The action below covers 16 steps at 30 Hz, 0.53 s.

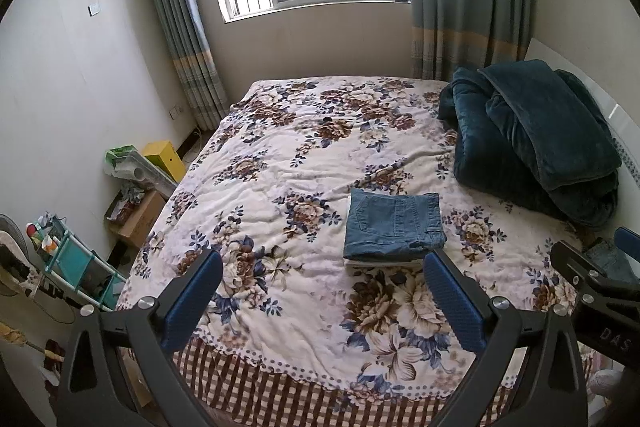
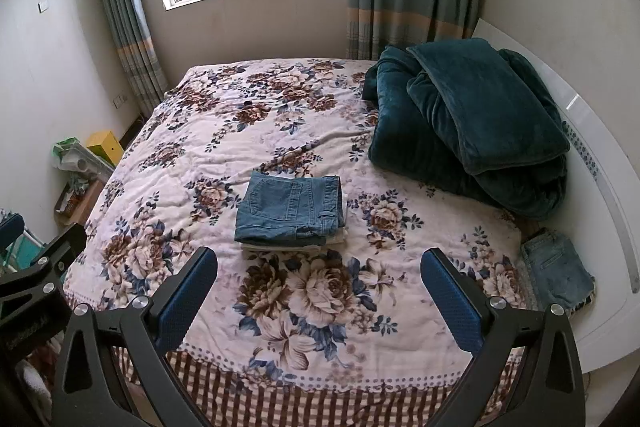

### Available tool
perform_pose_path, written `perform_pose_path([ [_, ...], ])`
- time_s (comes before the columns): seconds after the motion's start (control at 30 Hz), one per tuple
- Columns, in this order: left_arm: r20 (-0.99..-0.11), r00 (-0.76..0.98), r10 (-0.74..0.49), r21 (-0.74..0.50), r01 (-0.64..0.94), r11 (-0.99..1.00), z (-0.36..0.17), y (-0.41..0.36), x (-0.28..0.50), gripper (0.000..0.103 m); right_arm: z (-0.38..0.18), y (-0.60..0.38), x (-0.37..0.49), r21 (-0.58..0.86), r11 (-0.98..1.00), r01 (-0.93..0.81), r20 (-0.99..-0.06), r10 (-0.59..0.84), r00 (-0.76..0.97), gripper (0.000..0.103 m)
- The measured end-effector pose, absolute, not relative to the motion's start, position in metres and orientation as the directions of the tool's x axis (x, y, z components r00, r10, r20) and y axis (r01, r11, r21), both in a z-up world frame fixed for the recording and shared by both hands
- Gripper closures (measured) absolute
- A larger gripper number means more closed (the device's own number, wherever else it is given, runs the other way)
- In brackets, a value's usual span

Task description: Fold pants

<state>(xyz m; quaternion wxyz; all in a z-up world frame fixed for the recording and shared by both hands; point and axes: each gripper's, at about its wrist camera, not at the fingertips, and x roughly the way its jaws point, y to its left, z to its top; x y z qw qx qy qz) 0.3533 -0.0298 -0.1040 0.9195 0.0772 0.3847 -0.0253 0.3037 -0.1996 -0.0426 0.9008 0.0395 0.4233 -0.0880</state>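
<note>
Right now the bed (image 2: 400, 307) fills everything ahead of both your grippers, its floral cover lying flat enough to work on. Far ahead and to the right of your right gripper (image 2: 320, 301), the teal blanket (image 2: 472, 123) sits bundled against the headboard, likely pushed there to clear room. Just beyond your fingertips rests a stack of folded pants (image 2: 290, 213): a denim pair on top of a pale one, apparently set centrally so either hand reaches it. Its longer side runs left to right across your view, waistband toward the right. Another denim piece (image 2: 556, 267) lies unfolded off to the right. Your left gripper (image 1: 324, 295) and right gripper both gape wide, holding nothing.
</note>
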Motion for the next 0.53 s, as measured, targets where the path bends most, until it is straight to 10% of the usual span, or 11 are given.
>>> perform_pose_path([
  [0.53,-0.72,0.694,0.005,0.104,0.1,0.99,-0.1086,-0.0278,0.3442,0.0,-0.0429,-0.1974,0.3036,0.003,0.98,0.199,-0.777,-0.123,0.617,0.0],
])
